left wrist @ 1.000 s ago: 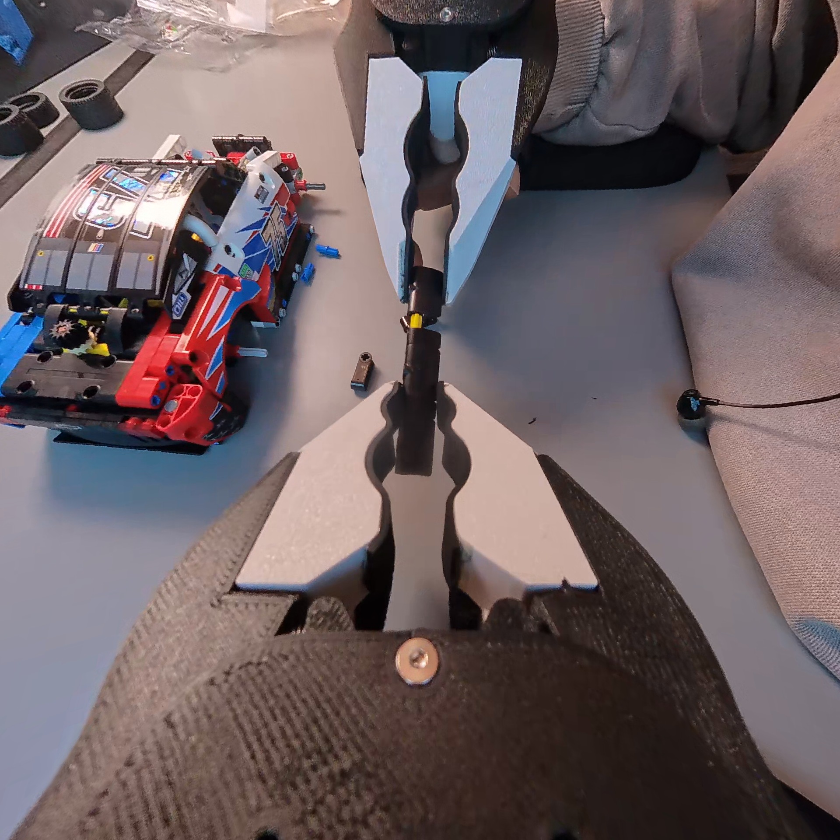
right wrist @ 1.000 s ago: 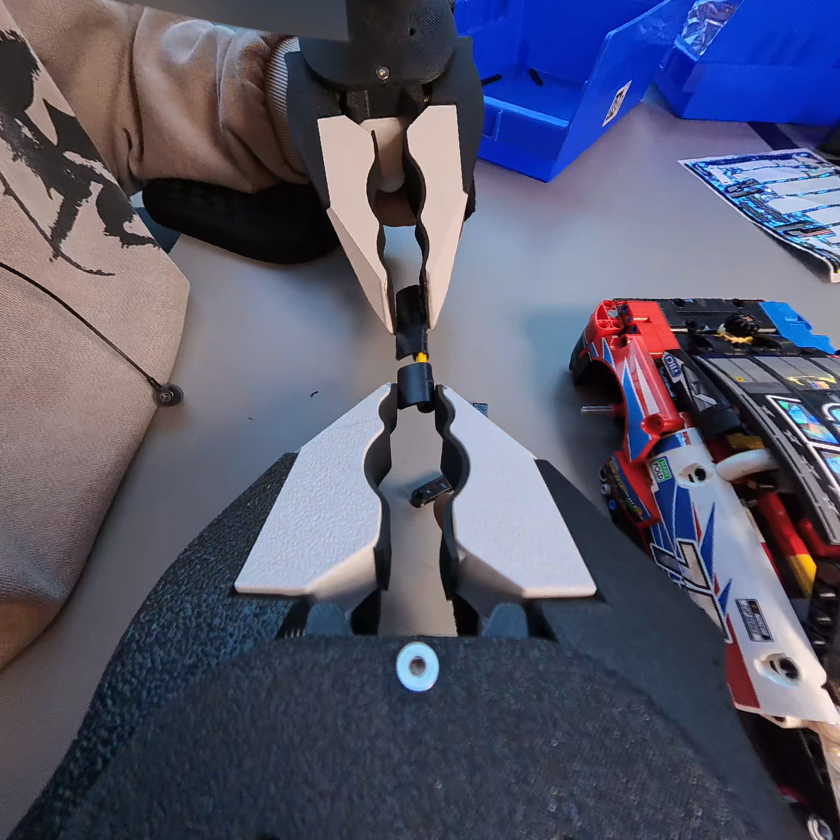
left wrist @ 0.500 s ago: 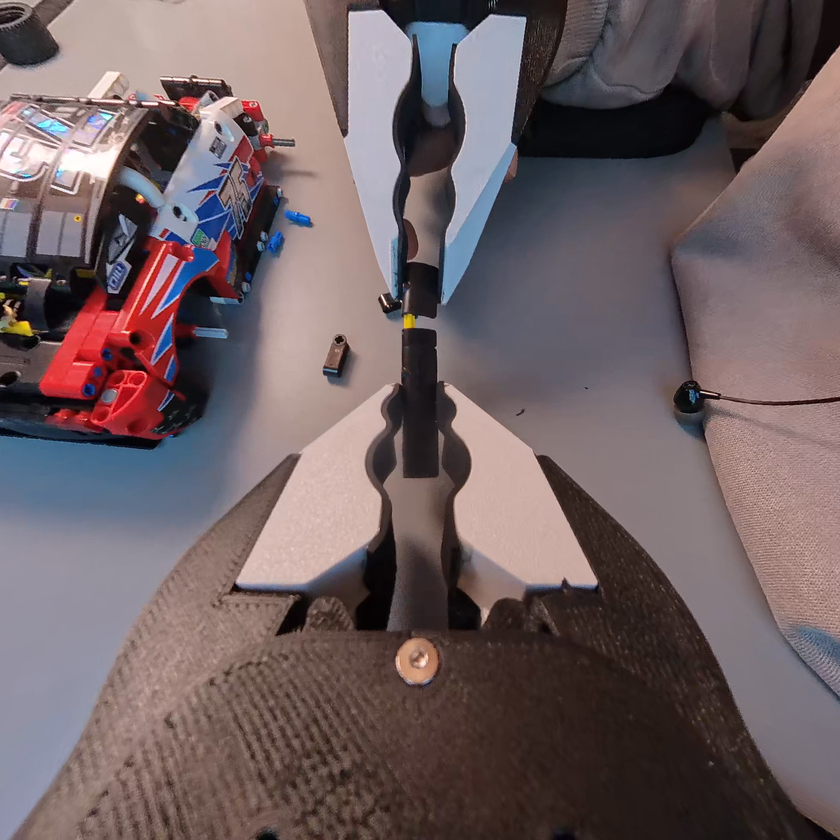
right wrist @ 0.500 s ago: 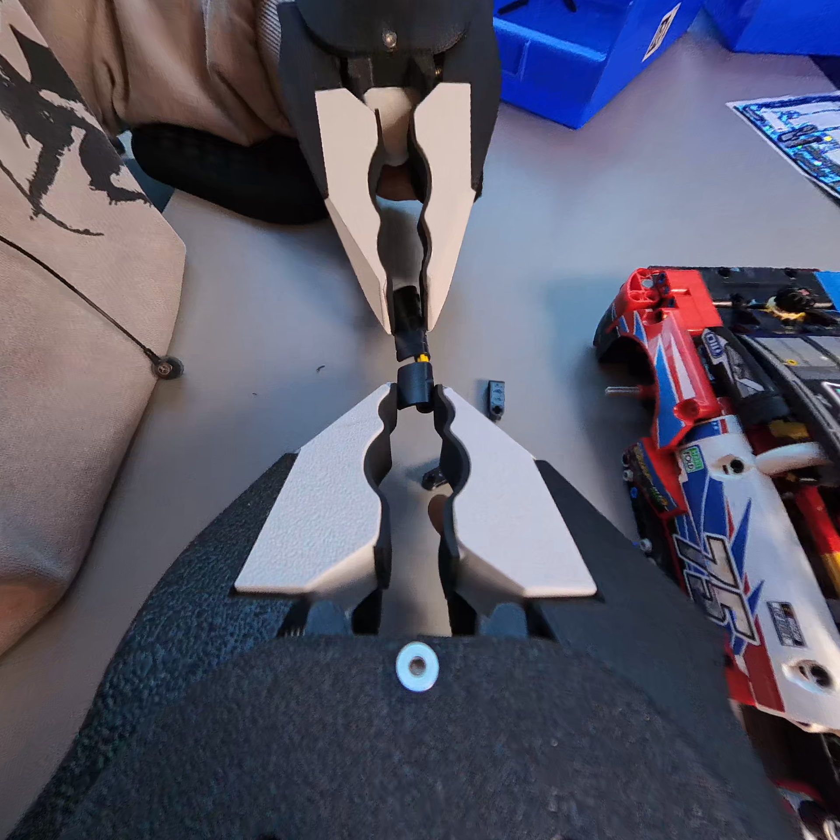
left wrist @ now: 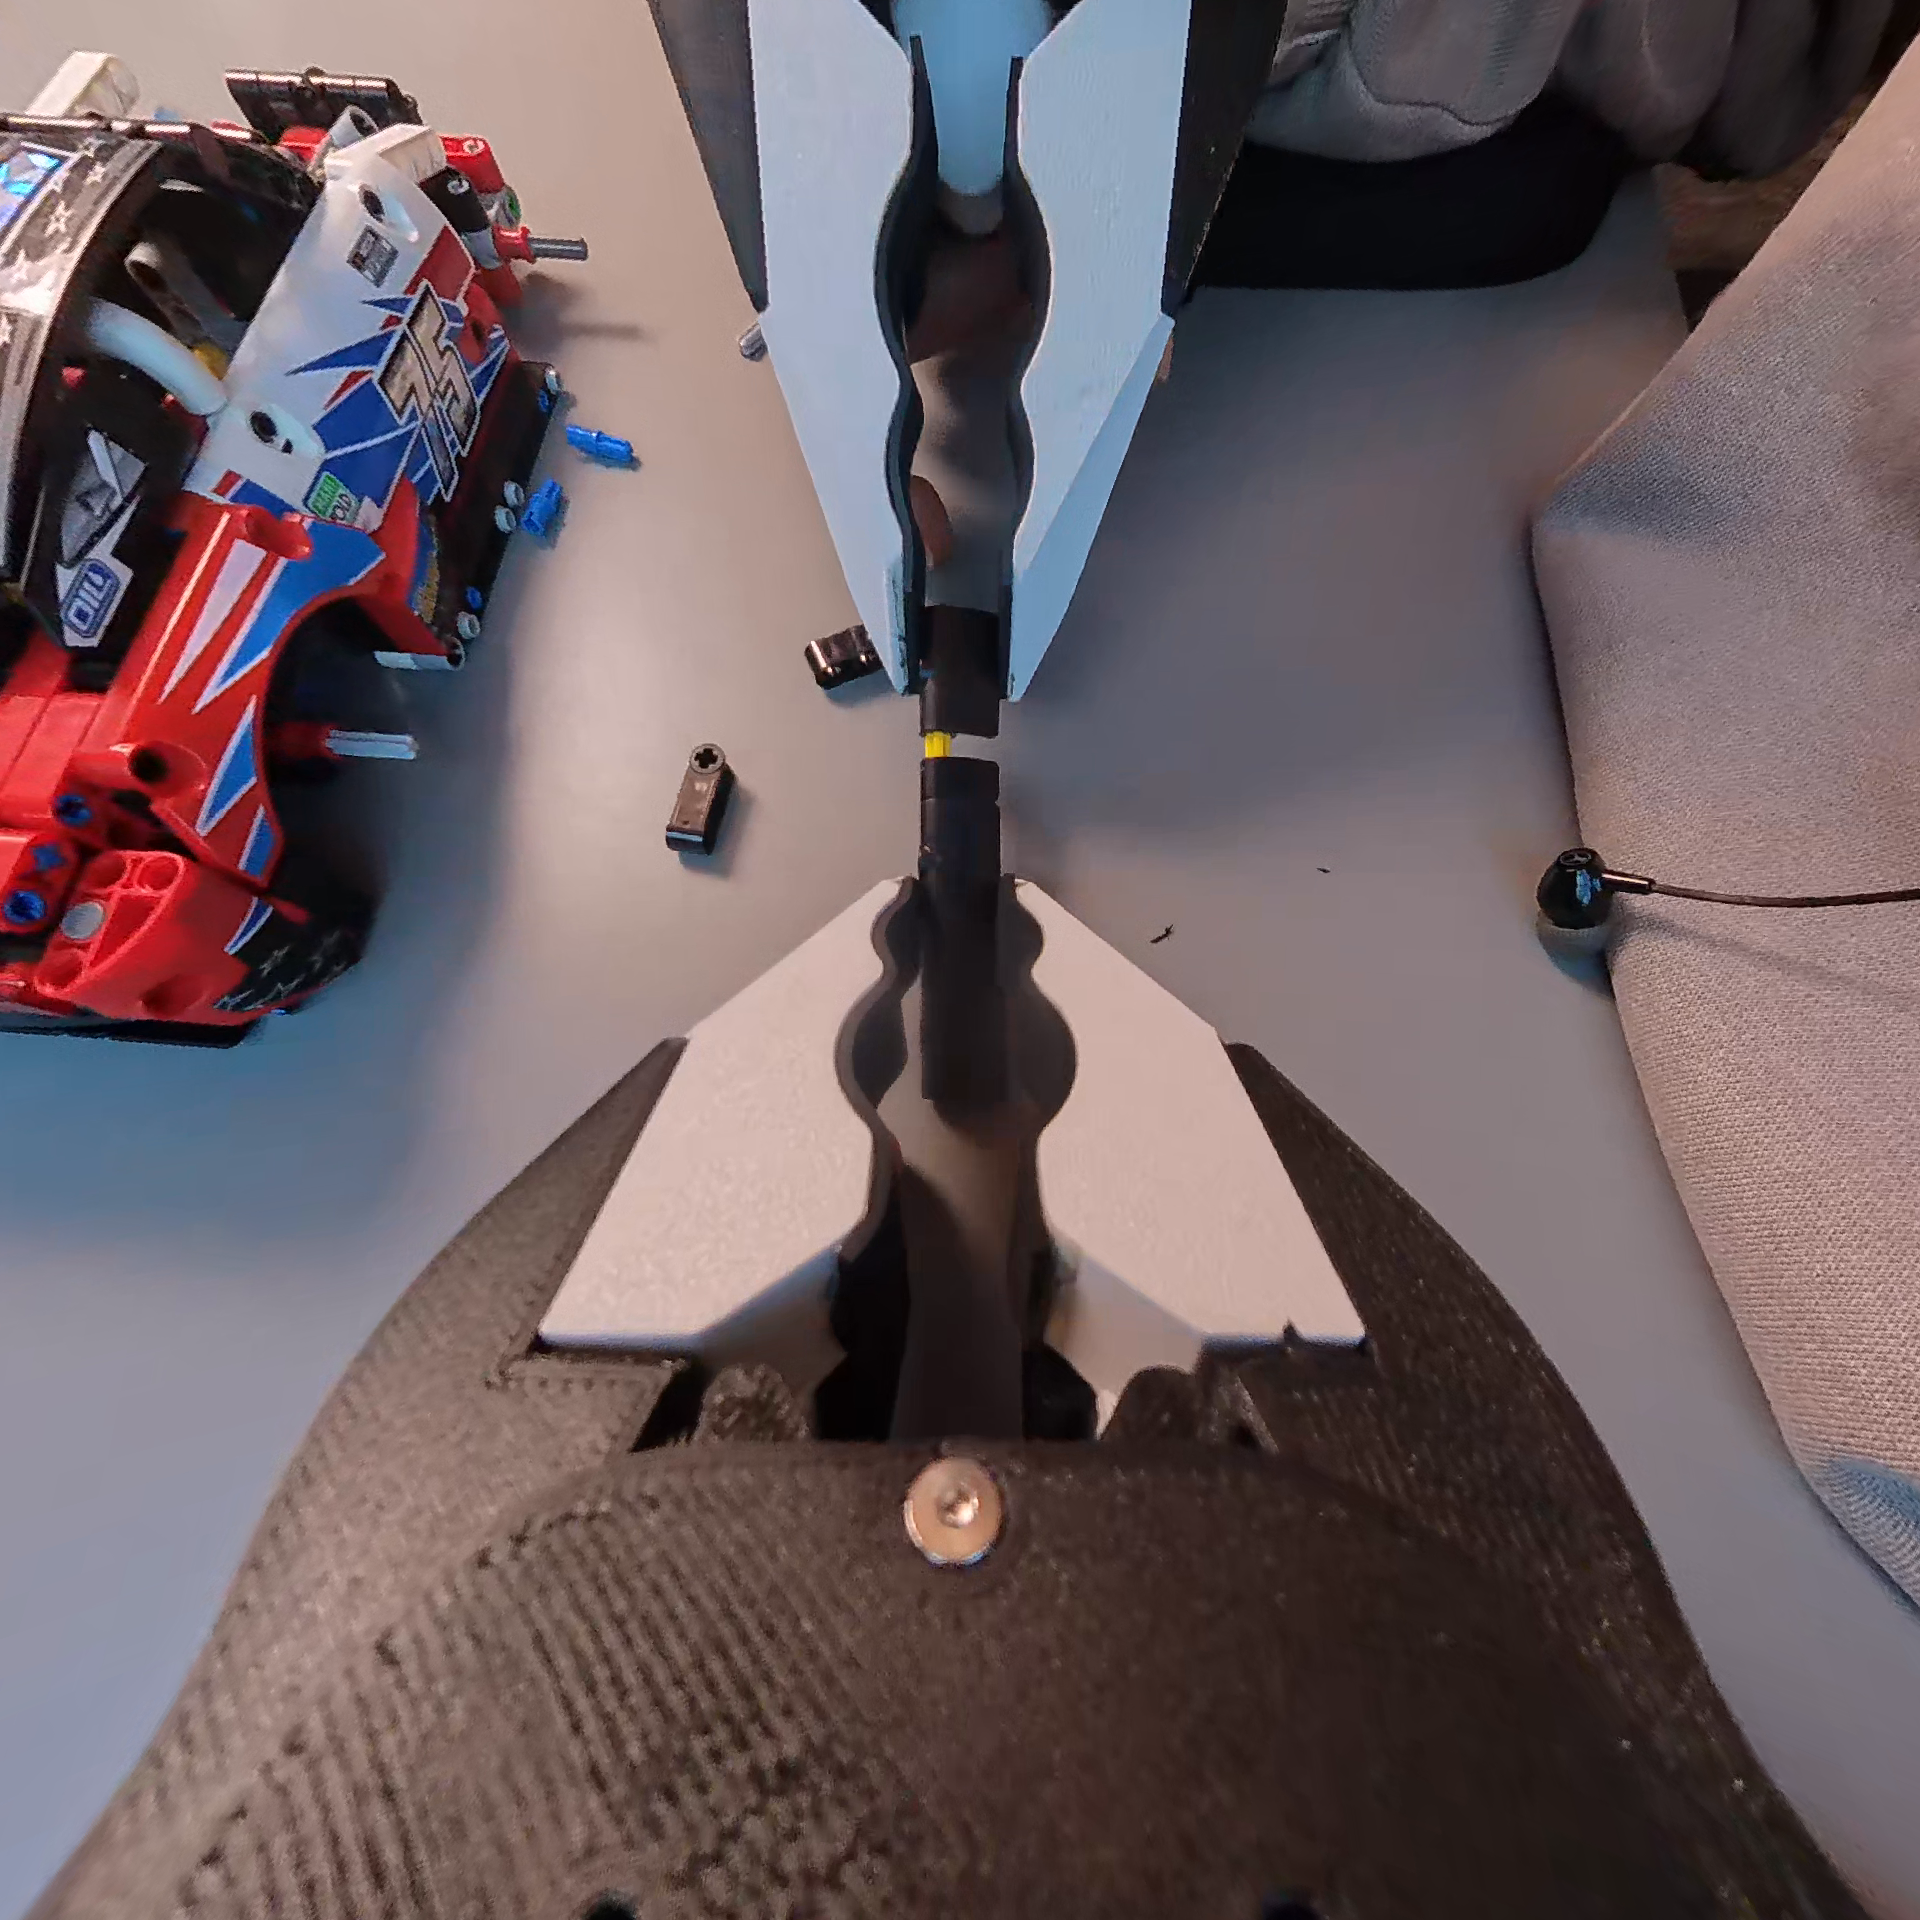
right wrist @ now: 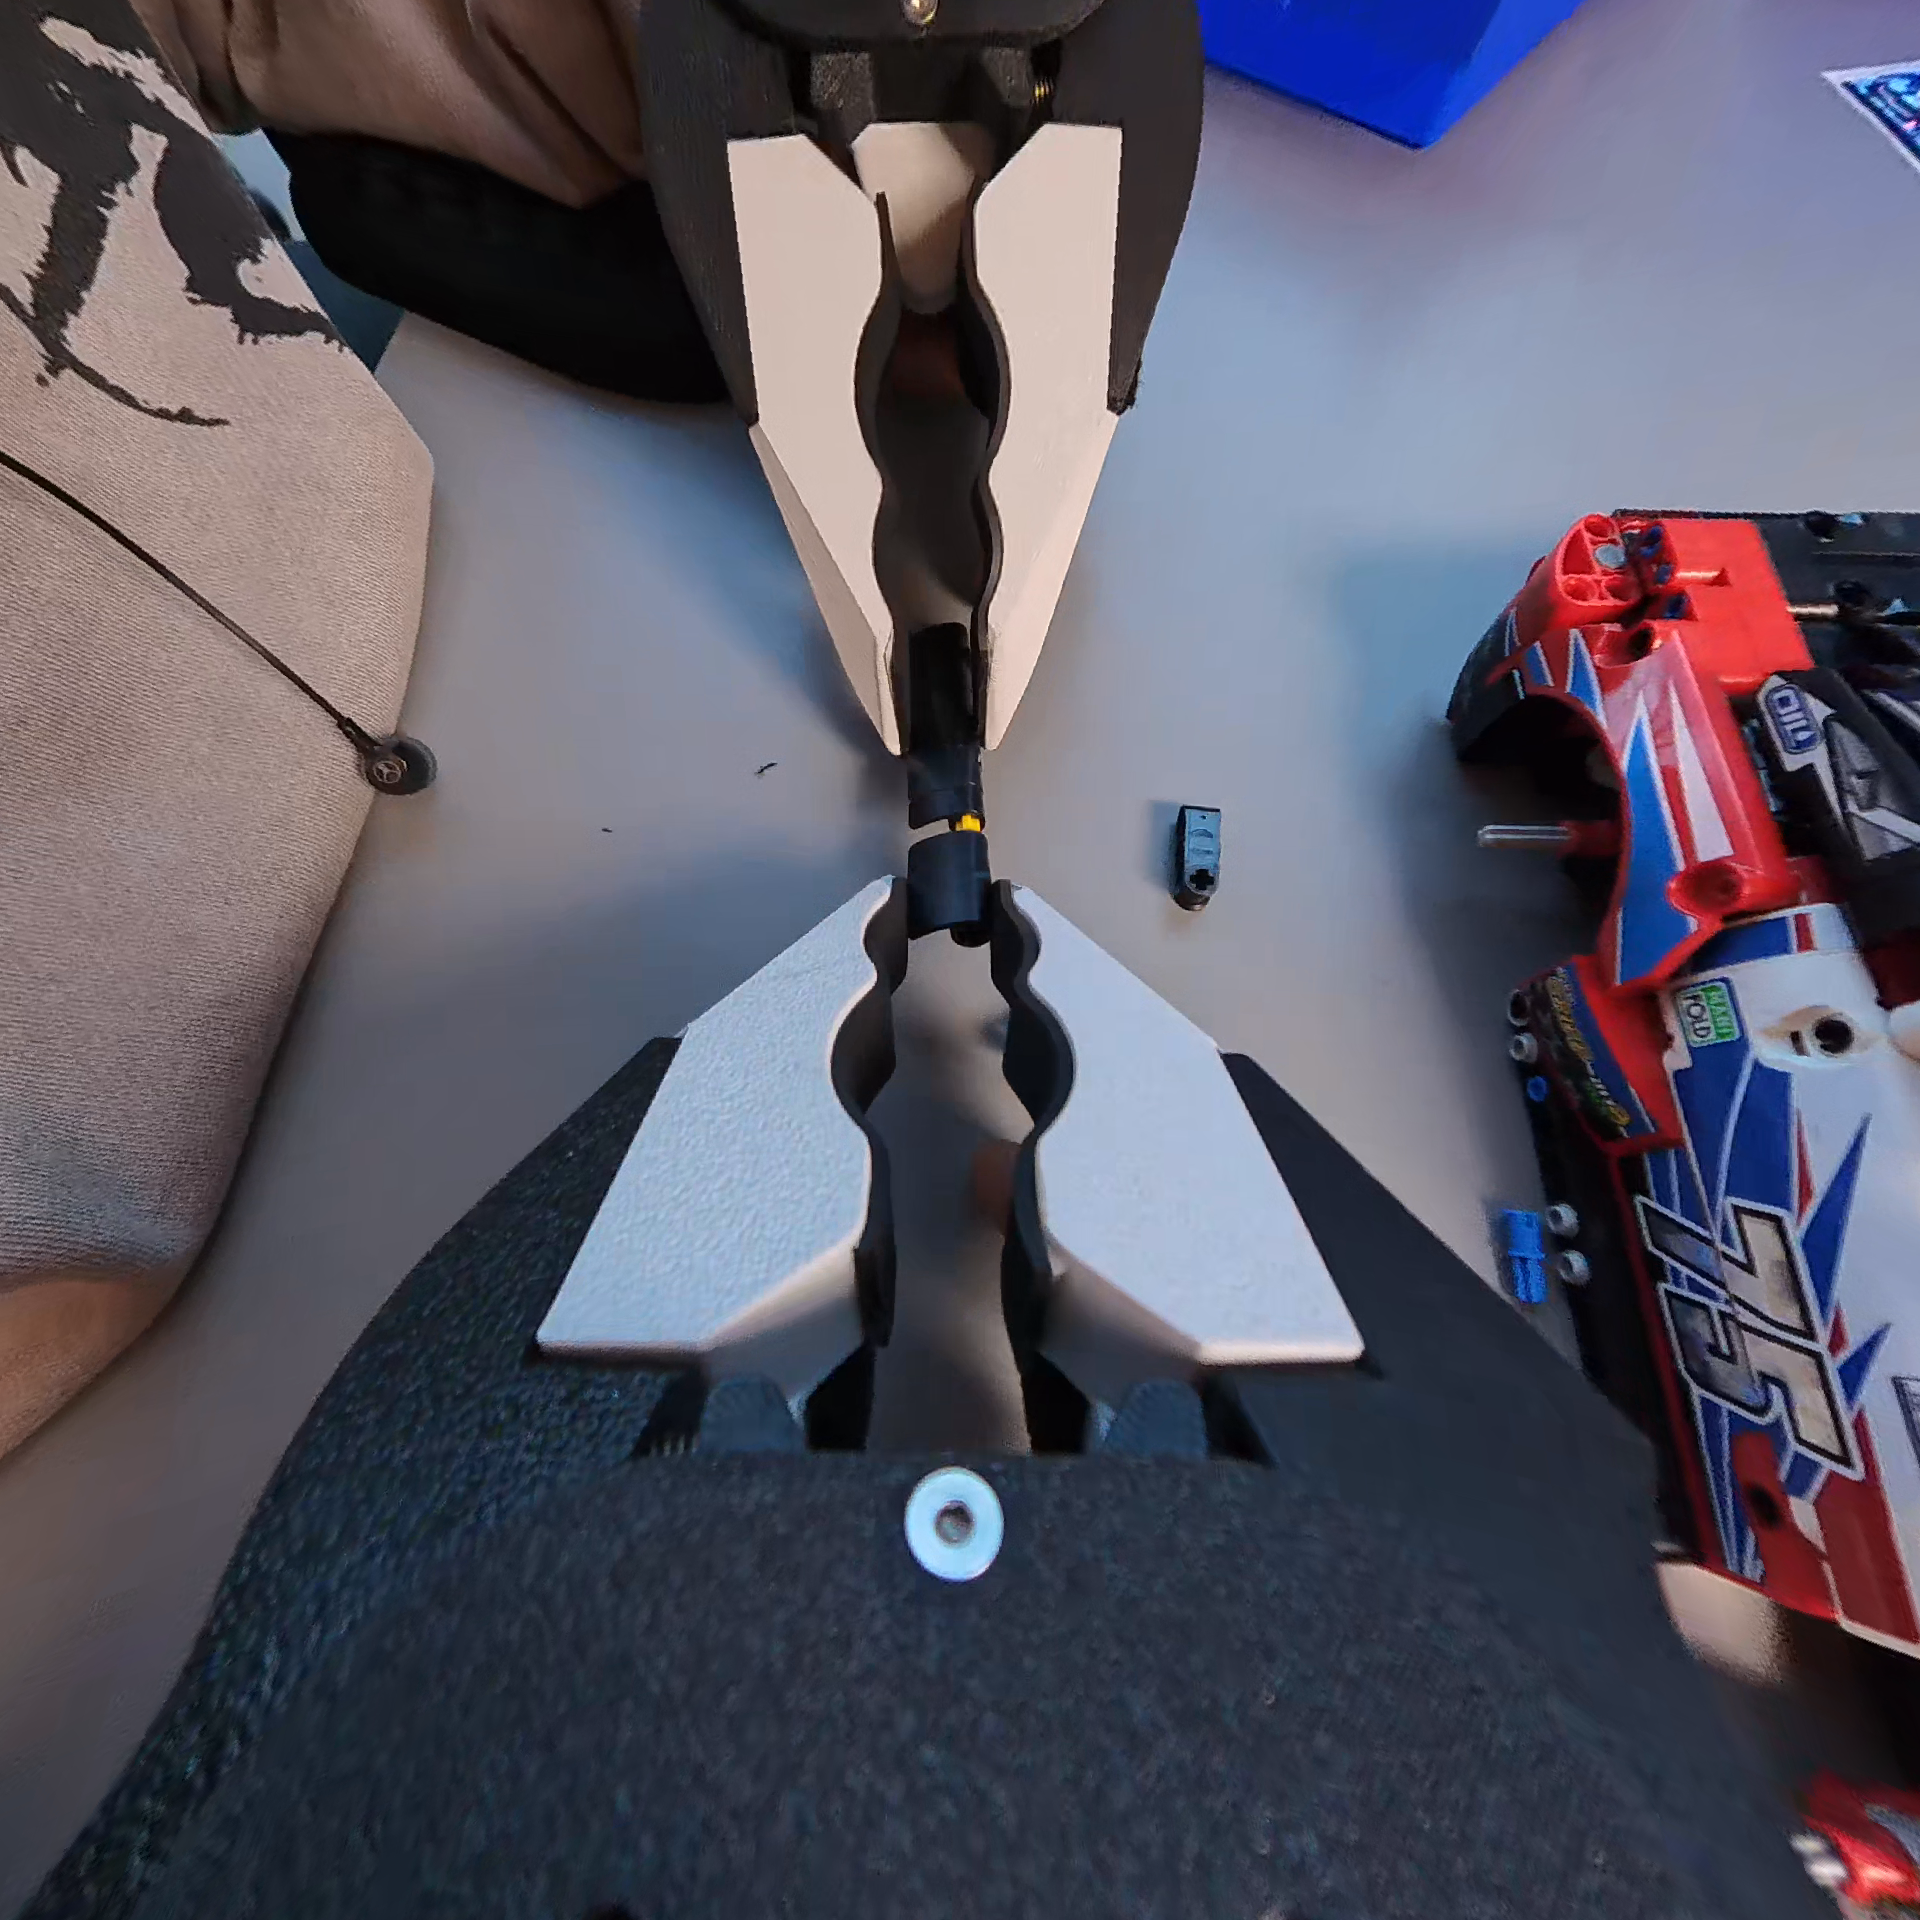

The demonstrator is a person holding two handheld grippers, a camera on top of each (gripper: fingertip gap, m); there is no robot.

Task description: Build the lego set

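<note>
The left claw [left wrist: 961, 894] is pinched on a long black tube [left wrist: 961, 966], which runs straight ahead toward 12 o'clock out past its tips. Only the tips grip; the scalloped gap behind them is narrow but not pressed together. Facing it, the right claw [left wrist: 958, 665] pinches a short black sleeve [left wrist: 961, 675] at its very tips. Between tube and sleeve a thin yellow axle [left wrist: 938, 745] shows, bridging a small gap, so the two black pieces sit in line and nearly meet.

From the right wrist view the right claw [right wrist: 948, 902] clamps the sleeve [right wrist: 945, 878] at 12 o'clock, with the yellow axle [right wrist: 968, 821] just beyond and the tube [right wrist: 940, 707] held in the left claw [right wrist: 940, 743] opposite.

The car [left wrist: 208, 540], red, white and blue, lies on the grey table [left wrist: 1299, 644] at 10 o'clock in the left view, and at 3 o'clock [right wrist: 1714, 1039] in the right view. A loose black connector [left wrist: 701, 795] rests on the table between the car and the claws. Small blue pins [left wrist: 601, 442] lie just beside the car.
</note>
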